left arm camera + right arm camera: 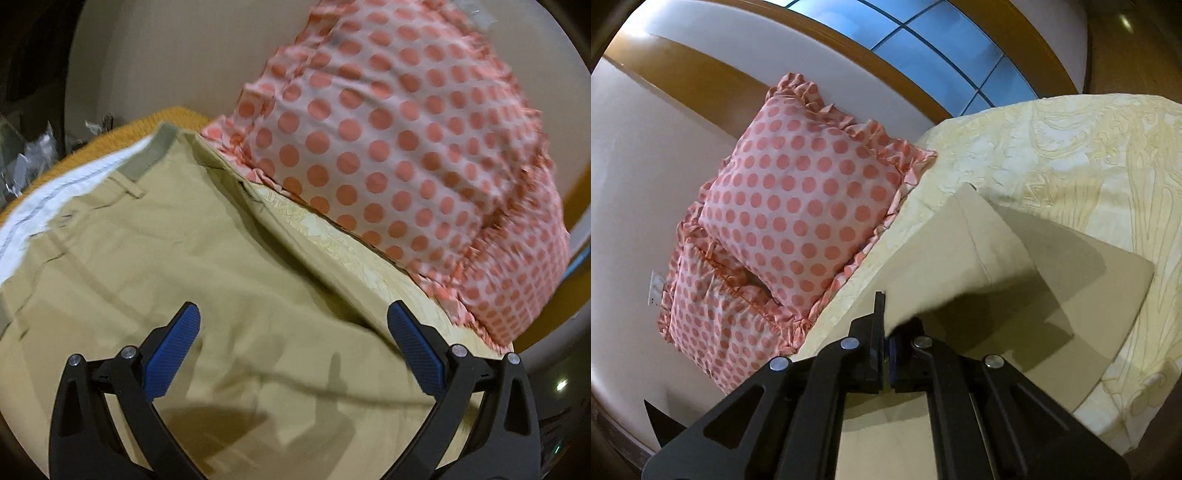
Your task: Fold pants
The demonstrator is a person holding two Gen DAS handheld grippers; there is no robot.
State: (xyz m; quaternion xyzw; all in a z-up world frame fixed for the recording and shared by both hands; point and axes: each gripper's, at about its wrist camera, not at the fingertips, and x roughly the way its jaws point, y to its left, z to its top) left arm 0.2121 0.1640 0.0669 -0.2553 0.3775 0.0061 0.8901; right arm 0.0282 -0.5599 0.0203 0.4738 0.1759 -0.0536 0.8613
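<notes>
the khaki pants (177, 240) lay spread on the pale yellow bedspread (1071, 155), waistband end toward the far side in the left wrist view, likely flattened there so the fabric could be doubled over cleanly. the right gripper (886, 332) was clamped on a lifted edge of the pants, seemingly to carry that part across for a fold. the left gripper (293, 345) hovered over the cloth with jaws wide apart and holding nothing, beside the pink polka-dot pillows (406, 147) at the bed's edge.
</notes>
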